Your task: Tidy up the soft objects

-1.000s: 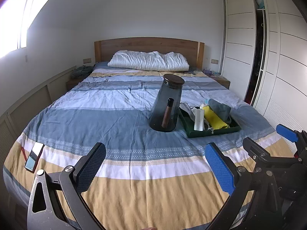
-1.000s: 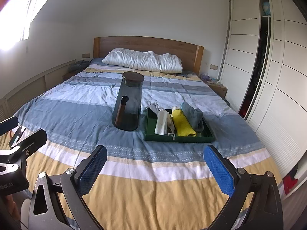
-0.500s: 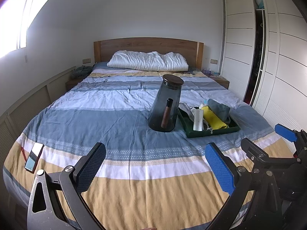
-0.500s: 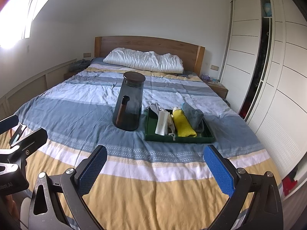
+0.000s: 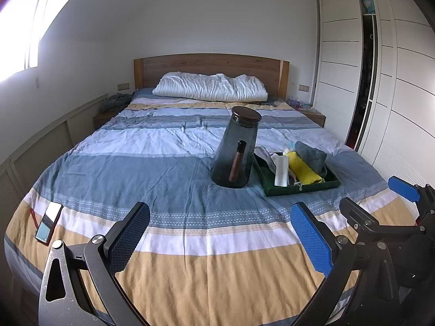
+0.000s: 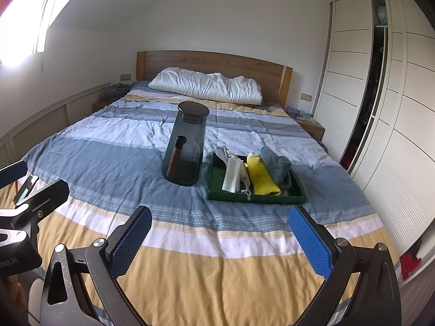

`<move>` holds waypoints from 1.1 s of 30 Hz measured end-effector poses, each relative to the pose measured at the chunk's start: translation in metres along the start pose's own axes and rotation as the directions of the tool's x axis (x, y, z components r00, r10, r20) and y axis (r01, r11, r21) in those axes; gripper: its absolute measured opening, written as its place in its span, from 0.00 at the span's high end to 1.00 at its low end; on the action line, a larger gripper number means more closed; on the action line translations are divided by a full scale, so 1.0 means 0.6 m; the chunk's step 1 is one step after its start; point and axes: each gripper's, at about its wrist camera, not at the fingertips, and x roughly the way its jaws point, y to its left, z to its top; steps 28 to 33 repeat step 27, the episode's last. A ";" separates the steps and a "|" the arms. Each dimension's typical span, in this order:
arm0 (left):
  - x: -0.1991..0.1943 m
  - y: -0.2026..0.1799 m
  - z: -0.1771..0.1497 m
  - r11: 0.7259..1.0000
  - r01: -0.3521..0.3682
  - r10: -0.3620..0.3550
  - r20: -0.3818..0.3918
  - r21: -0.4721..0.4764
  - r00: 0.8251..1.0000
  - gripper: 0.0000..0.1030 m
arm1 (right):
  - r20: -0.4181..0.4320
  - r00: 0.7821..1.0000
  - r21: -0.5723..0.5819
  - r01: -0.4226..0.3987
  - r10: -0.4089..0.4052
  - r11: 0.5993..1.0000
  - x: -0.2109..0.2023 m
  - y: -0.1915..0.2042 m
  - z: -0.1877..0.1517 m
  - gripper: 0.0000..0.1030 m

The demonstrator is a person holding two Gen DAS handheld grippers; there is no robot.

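Note:
A dark green tray [image 6: 297, 193] [image 5: 301, 190] lies on the striped bed, right of centre. It holds rolled soft cloths: a white one [image 6: 232, 175] [image 5: 281, 169], a yellow one [image 6: 262, 176] [image 5: 304, 169] and a grey-blue one [image 6: 276, 164] [image 5: 311, 154]. My left gripper [image 5: 220, 239] is open and empty above the bed's foot. My right gripper [image 6: 220, 239] is open and empty, also near the foot, well short of the tray. The right gripper shows at the right edge of the left wrist view [image 5: 380, 206].
A tall smoked-glass carafe [image 6: 187, 146] [image 5: 238, 148] with a brown handle stands just left of the tray. A phone [image 5: 49, 222] lies at the bed's left front corner. A white pillow [image 6: 206, 87] lies at the headboard. A white wardrobe [image 6: 380, 103] lines the right side.
Both views have pulled back very slightly from the tray. Both grippers stay open and empty; nothing on the bed has moved.

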 end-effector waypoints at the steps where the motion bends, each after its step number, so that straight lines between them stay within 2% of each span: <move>1: 0.000 0.000 0.000 1.000 0.001 -0.001 0.000 0.000 1.000 0.02 | 0.001 1.000 -0.001 0.000 0.000 1.000 0.000 0.000 0.000 0.00; 33: 0.001 -0.005 0.000 1.000 0.001 -0.001 -0.005 -0.002 1.000 0.02 | -0.001 1.000 0.000 -0.001 0.001 1.000 0.001 -0.001 0.000 0.00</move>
